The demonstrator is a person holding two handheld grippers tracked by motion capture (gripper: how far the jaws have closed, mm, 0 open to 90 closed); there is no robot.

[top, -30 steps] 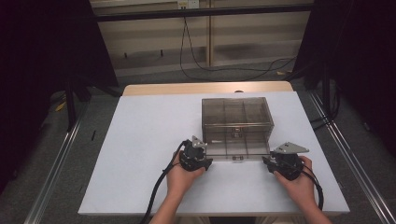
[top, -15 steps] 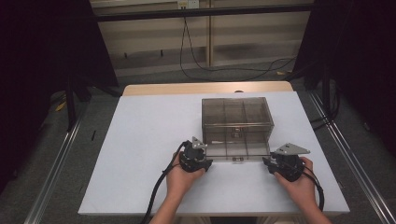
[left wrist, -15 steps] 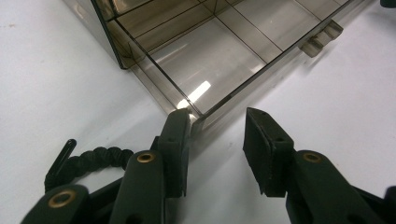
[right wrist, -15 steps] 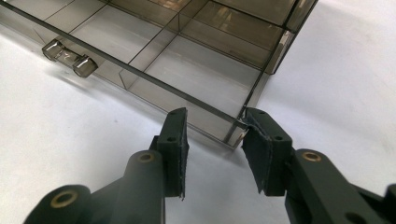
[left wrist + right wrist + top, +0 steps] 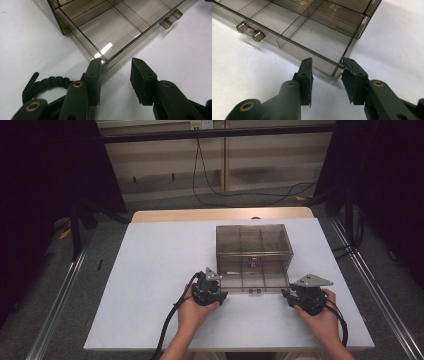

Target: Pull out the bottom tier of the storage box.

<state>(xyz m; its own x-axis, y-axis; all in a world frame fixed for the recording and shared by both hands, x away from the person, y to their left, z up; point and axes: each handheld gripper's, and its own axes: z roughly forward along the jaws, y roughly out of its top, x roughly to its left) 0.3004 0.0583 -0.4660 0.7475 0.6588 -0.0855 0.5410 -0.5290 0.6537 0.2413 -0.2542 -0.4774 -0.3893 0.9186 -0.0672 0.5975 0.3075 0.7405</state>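
Smoky plastic box (image 5: 253, 247) on white table (image 5: 150, 270), bottom drawer (image 5: 254, 281) pulled out toward person. Left hand (image 5: 194, 310) low at drawer's near left corner, left gripper (image 5: 115, 65) half open, jaws on both sides of corner. Right hand (image 5: 320, 316) low at drawer's near right corner, right gripper (image 5: 326, 68) half open, jaws astride that corner.

Bright overhead light on the white table (image 5: 150, 270), dark surroundings, glare on the smoked drawer (image 5: 107, 47)
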